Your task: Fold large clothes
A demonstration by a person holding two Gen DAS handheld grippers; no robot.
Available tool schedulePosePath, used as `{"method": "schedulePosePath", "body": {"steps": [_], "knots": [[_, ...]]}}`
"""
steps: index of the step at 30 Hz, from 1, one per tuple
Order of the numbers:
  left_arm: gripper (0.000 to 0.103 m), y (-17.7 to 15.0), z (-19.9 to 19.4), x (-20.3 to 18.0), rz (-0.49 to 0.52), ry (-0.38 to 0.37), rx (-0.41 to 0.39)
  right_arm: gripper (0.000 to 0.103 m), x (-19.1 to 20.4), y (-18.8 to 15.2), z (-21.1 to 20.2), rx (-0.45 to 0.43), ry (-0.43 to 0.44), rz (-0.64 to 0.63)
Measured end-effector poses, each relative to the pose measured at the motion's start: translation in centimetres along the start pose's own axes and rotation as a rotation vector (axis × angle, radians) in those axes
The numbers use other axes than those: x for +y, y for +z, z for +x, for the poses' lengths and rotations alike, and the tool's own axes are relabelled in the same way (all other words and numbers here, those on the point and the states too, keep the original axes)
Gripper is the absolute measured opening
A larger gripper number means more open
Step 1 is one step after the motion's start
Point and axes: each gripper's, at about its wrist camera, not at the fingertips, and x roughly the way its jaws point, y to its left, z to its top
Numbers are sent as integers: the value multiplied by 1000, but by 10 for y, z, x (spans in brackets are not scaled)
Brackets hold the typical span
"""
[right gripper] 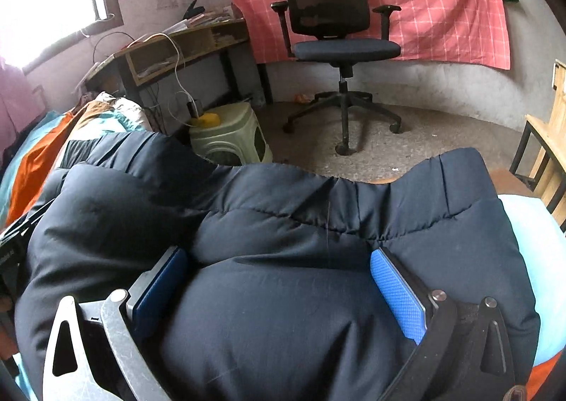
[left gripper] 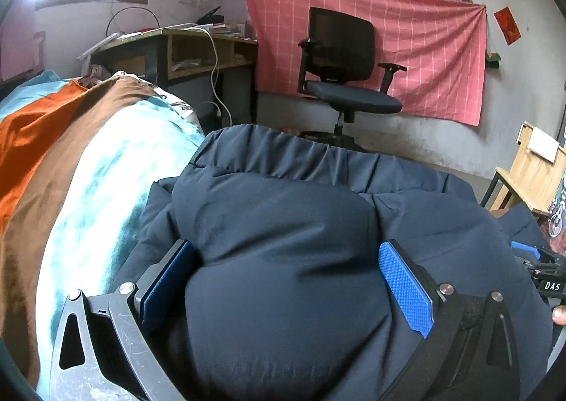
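A dark navy puffer jacket [left gripper: 300, 224] lies on the bed and fills the lower half of both views. My left gripper [left gripper: 286, 263] has its blue pads wide apart with a thick puffy fold of the jacket bulging between them. My right gripper [right gripper: 279, 270] stands the same way on the jacket [right gripper: 283, 312], pads wide with padded fabric between them. The right gripper's blue pad also shows at the right edge of the left wrist view [left gripper: 525, 249]. Whether either gripper is pinching the fabric is unclear.
The bed has a teal, orange and brown cover [left gripper: 70, 160]. Beyond it stand a black office chair [right gripper: 336, 33], a wooden desk with cables [right gripper: 177, 51], a green plastic stool [right gripper: 230, 135] and a wooden chair [right gripper: 544, 150]. A red checked cloth [left gripper: 389, 47] hangs on the wall.
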Motion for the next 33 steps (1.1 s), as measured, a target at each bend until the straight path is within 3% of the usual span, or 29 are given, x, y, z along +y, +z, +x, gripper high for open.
{"method": "schedulePosePath", "body": {"steps": [11, 33], "knots": [[102, 2, -1, 5, -25, -43, -7, 103, -7, 0, 3, 5, 31, 30], [102, 0, 3, 4, -25, -44, 12, 103, -14, 8, 21, 79, 52, 61]]}}
